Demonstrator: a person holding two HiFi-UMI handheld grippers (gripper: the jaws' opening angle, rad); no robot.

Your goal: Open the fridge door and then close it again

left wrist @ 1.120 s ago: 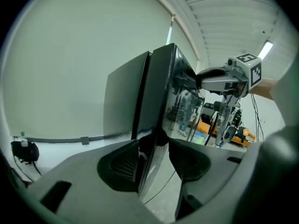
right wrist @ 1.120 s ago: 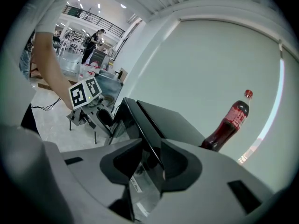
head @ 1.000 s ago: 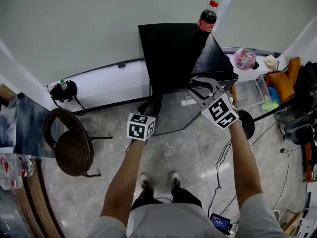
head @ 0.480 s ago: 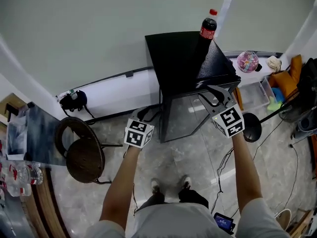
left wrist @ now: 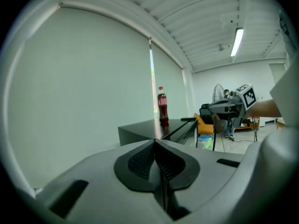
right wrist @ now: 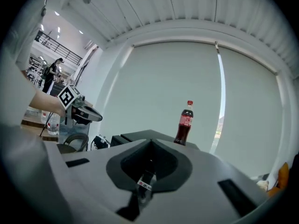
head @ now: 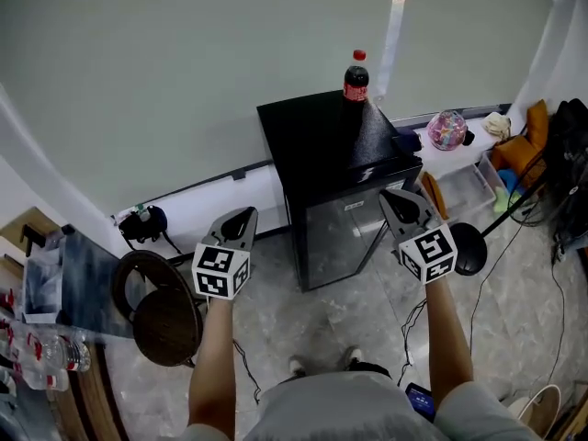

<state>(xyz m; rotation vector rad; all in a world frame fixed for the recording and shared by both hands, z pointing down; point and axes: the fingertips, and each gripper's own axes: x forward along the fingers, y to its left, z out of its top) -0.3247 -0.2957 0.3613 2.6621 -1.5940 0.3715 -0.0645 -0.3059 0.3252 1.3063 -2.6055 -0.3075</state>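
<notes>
- The fridge (head: 322,145) stands black against the pale wall. Its door (head: 342,237) looks flush with the cabinet, so I judge it shut.
- A round chair (head: 152,306) sits well to the fridge's left, clear of any door swing.
- The left gripper (head: 246,214) hangs out front and to the left of the fridge, well apart from it. Its jaws have just been closing and now meet pad to pad, with nothing between them.
- The right gripper (head: 389,197) hovers just off the fridge's right front corner, near the door but not touching. Its jaws have just been closing too, and it is clenched on nothing.
- A cola bottle (head: 355,79) stands upright on top of the fridge, towards the back.
- My read is that the closing step is about finished, and the seal is what matters now.
- To do it well, check along the door's free edge for a gap.
- If there is one, press gently there with the clenched tips, no slam, so the bottle on top doesn't rock.
</notes>
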